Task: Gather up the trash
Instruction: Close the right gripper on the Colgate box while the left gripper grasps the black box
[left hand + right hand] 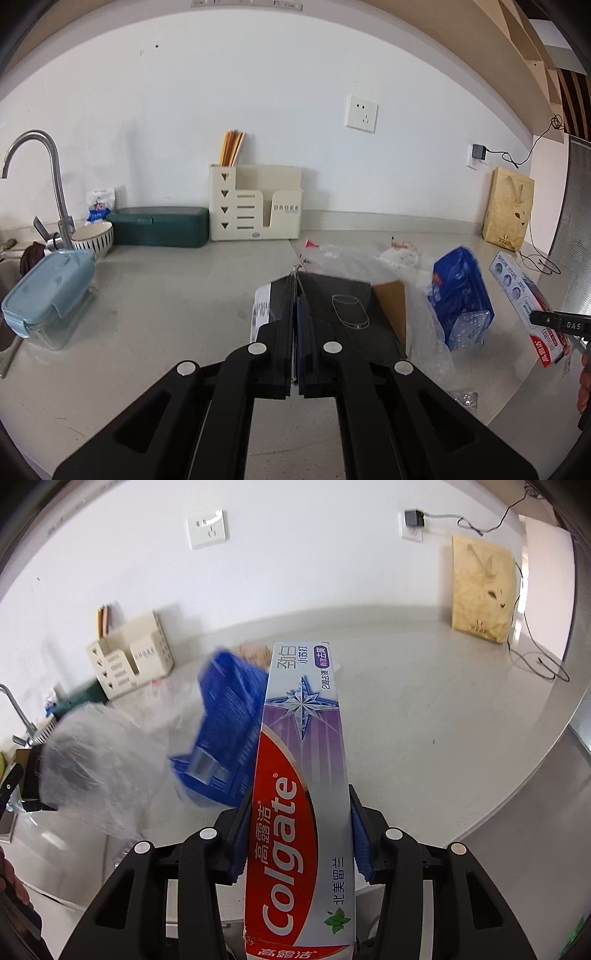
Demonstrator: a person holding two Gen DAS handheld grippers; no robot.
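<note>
While my right gripper (299,845) is clamped on the toothpaste box (301,794), pads pressing its two long sides and the box lifted clear of the counter (424,716), my left gripper (297,332) is squeezed together on what looks like the thin edge of the clear bag (354,258). I judge the job roughly midway. The bag sprawls over the counter ahead of my left fingers, and a black box (343,306) with a brown flap seems to lie inside it or under its film; I cannot tell which. The blue wrapper (458,295) stands just beside the bag's right side, touching or partly within the plastic, and from the right wrist it shows blurred, next to the toothpaste box. So one piece is in hand, and the bag seems held ready for it, though I cannot see a clear mouth. Left to gather, as I read it: the toothpaste box itself, perhaps the blue wrapper, small red and pink scraps (312,243) near the back of the counter, and a bit of crinkled plastic (463,398) near the front edge. The organiser (255,206), green case (159,225), bowl (94,236) and blue-lidded container (48,291) by the tap look like keepers, not trash.
</note>
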